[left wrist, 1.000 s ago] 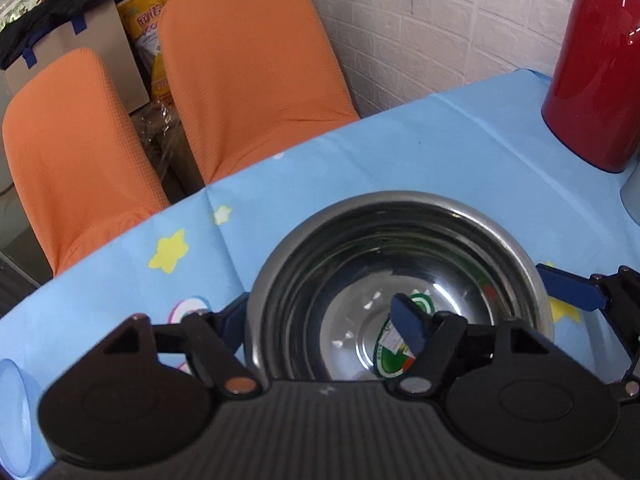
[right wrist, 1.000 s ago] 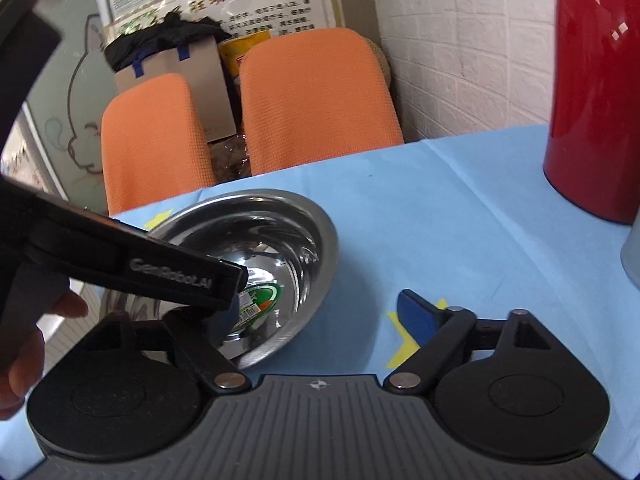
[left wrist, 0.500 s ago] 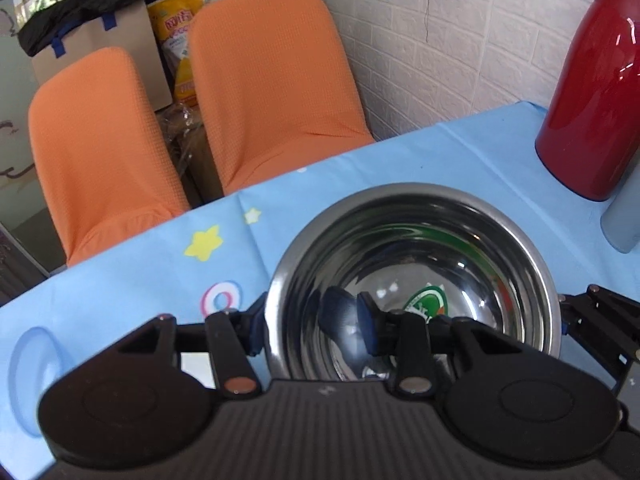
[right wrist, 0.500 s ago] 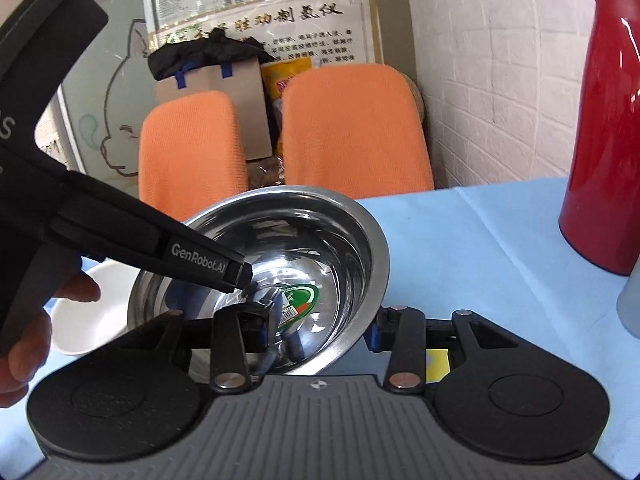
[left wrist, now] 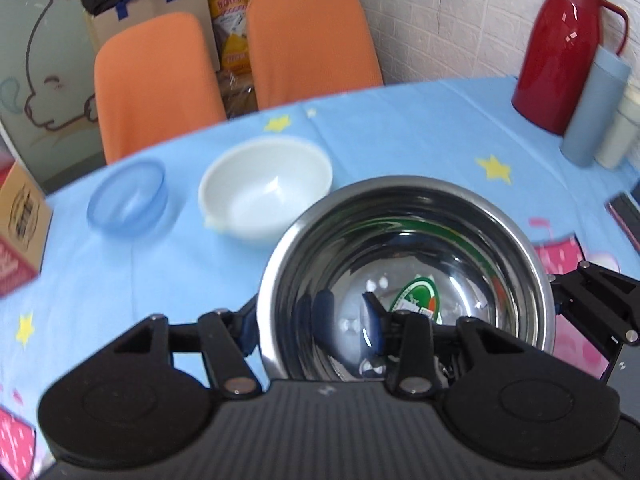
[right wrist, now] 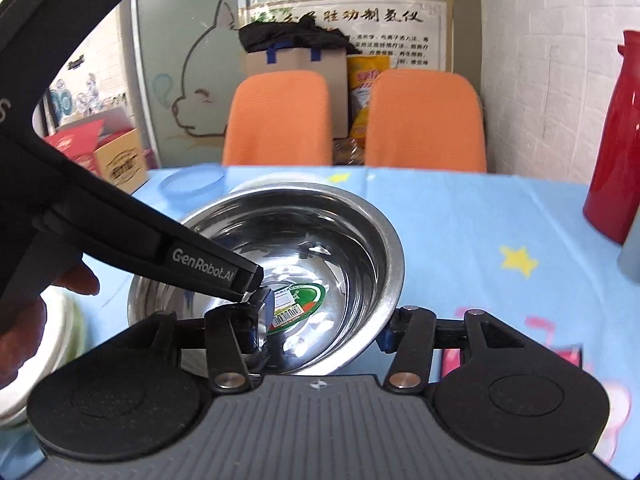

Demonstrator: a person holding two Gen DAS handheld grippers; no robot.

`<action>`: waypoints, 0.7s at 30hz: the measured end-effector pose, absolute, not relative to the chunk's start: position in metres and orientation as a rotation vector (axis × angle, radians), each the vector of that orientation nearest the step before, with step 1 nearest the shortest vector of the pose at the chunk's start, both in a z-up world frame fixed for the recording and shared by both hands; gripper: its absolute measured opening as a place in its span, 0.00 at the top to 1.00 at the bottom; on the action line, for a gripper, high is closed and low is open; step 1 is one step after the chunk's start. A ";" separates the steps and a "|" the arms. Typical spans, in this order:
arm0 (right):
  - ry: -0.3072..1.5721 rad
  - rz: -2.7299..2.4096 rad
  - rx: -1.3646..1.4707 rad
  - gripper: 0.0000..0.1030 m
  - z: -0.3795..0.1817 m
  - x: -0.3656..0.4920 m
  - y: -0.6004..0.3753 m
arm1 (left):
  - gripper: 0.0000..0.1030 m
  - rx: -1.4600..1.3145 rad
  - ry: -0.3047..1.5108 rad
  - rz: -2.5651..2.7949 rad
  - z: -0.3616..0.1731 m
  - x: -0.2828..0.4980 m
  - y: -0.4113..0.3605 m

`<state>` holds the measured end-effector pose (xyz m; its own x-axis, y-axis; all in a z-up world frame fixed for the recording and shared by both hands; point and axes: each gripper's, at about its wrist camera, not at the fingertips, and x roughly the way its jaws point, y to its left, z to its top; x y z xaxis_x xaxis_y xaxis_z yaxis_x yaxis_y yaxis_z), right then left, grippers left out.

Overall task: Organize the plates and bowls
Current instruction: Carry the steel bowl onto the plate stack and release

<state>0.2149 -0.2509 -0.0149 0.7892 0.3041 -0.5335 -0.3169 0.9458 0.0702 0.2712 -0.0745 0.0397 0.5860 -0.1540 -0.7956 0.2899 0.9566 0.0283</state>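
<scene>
Both grippers had carried the steel bowl (left wrist: 408, 276) back from the table's far edge, bringing the white bowl (left wrist: 266, 186) and blue bowl (left wrist: 127, 196) into the left view. My left gripper (left wrist: 310, 326) pinched the bowl's near-left wall, jaws opening slightly. My right gripper (right wrist: 320, 330) straddled the opposite wall — jaws opening, pads no longer visibly pressing. The bowl appeared lifted over the tablecloth (left wrist: 400, 128), just short of the white bowl. Risk: with one grip loosening, the slick rim could pivot and slip — dropping onto the white bowl.
</scene>
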 end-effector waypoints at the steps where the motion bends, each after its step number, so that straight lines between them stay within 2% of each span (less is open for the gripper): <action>1: 0.582 0.343 -0.021 0.15 -0.017 0.202 -0.245 | 0.61 0.156 0.920 -0.260 0.036 0.259 -0.070; 8: 0.626 0.363 -0.027 0.09 -0.030 0.149 -0.220 | 0.61 0.137 0.950 -0.275 0.013 0.199 -0.051; 10: 0.631 0.352 -0.034 0.05 -0.032 0.145 -0.216 | 0.60 0.135 0.948 -0.286 0.010 0.193 -0.051; 16: 0.665 0.333 -0.028 0.03 -0.043 0.146 -0.213 | 0.57 0.118 0.951 -0.296 -0.005 0.197 -0.052; 19: 0.686 0.360 0.001 0.02 -0.050 0.146 -0.215 | 0.51 0.108 0.947 -0.298 -0.012 0.201 -0.048; 20: 0.686 0.367 0.019 0.03 -0.050 0.147 -0.218 | 0.41 0.098 0.937 -0.295 -0.011 0.202 -0.045; 21: 0.681 0.368 0.038 0.00 -0.048 0.145 -0.222 | 0.25 0.081 0.917 -0.294 -0.008 0.202 -0.040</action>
<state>0.1452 -0.2224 -0.0484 0.7152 0.3451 -0.6078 -0.3203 0.9347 0.1538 0.2018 -0.0401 -0.0081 0.5713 -0.2161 -0.7918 0.2846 0.9570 -0.0558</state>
